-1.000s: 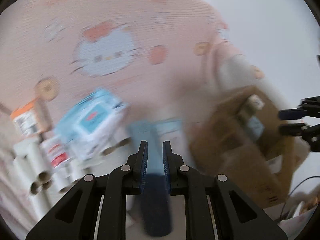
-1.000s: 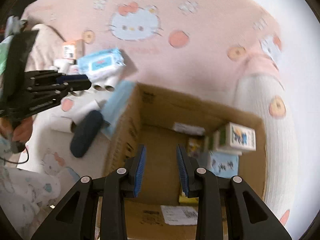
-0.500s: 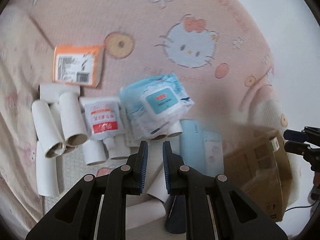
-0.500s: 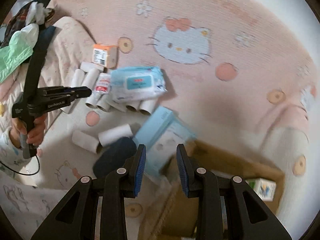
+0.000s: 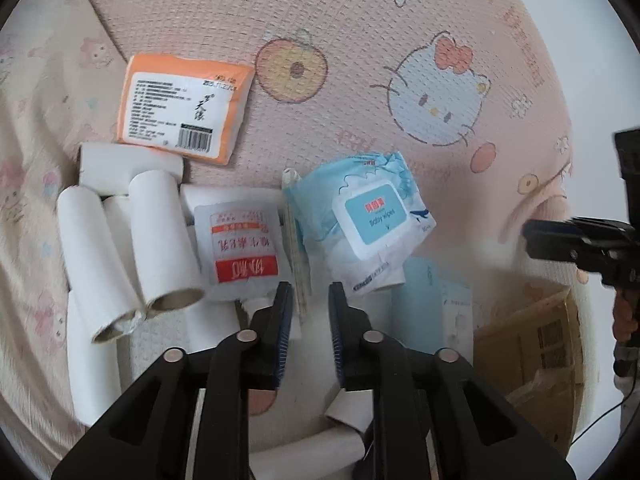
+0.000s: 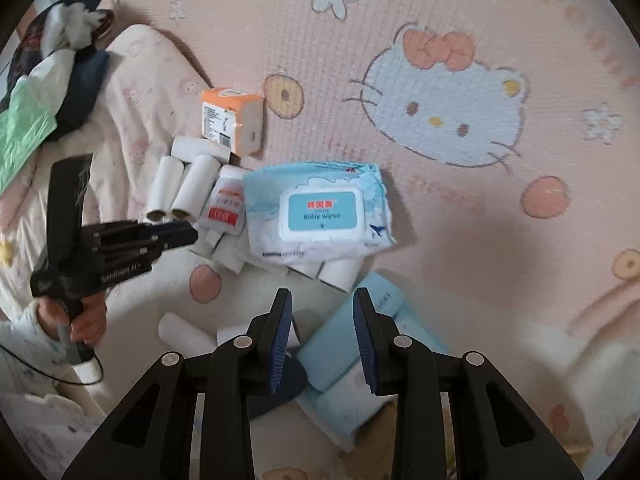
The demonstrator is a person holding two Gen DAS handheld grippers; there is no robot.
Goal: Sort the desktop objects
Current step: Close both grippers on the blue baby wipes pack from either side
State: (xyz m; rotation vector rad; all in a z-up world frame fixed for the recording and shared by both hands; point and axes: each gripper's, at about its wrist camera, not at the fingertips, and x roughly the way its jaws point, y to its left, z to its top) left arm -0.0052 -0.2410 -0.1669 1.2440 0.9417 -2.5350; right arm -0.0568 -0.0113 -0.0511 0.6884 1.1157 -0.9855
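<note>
Pink cartoon-cat bedding (image 5: 360, 20) covers the bed under everything. At the bottom centre of its view, the left gripper (image 5: 308, 300) has its jaws slightly apart, empty, over a red-and-white pouch (image 5: 240, 248) and a thin stick. Right of them lies the baby wipes pack (image 5: 360, 224); paper rolls (image 5: 160, 240) and an orange packet (image 5: 180, 108) sit upper left. The right gripper (image 6: 322, 312) (jaws wider apart, empty) hangs above a pale blue box (image 6: 360, 356). A cardboard box (image 5: 532, 344) shows at lower right.
</note>
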